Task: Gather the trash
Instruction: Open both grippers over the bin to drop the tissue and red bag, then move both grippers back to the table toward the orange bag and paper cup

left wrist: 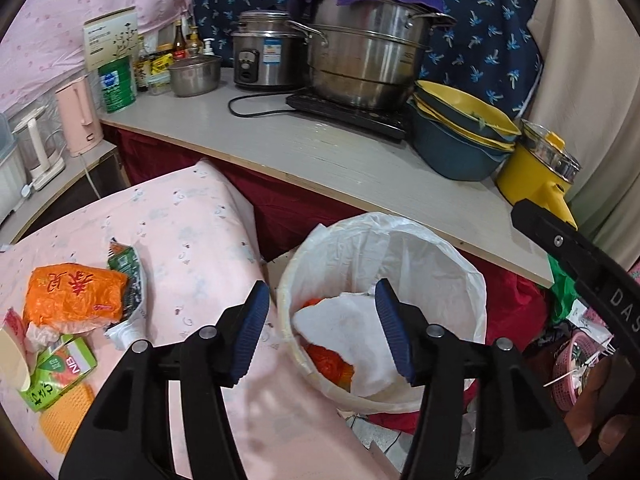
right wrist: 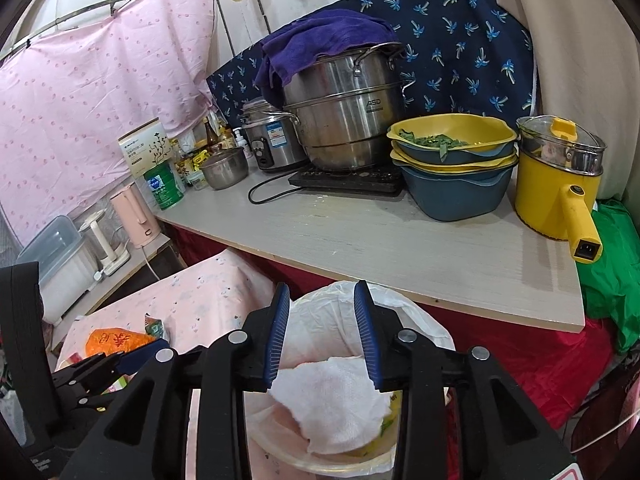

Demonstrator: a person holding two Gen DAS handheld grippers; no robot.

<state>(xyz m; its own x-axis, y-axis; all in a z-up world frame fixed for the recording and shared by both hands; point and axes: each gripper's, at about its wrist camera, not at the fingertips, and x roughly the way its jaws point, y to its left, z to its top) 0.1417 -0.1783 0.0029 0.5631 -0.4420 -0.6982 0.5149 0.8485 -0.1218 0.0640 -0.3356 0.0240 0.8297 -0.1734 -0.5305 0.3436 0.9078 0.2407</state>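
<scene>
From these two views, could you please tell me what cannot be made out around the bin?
- Bin contents: both views, mostly hidden under the white tissue.
- Bin base: both views, behind the claw arms and cut by the bottom edge.
- Wrappers under the orange packet: left view, overlapped; right view, blocked by the left claw.

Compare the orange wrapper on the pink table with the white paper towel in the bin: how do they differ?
The orange wrapper is bright, printed with red characters, and lies on the pink tablecloth. The white paper towel is plain, unprinted, and already lies inside the lined trash bin. The wrapper is not yet collected; the towel is. Both are crumpled trash.
</scene>
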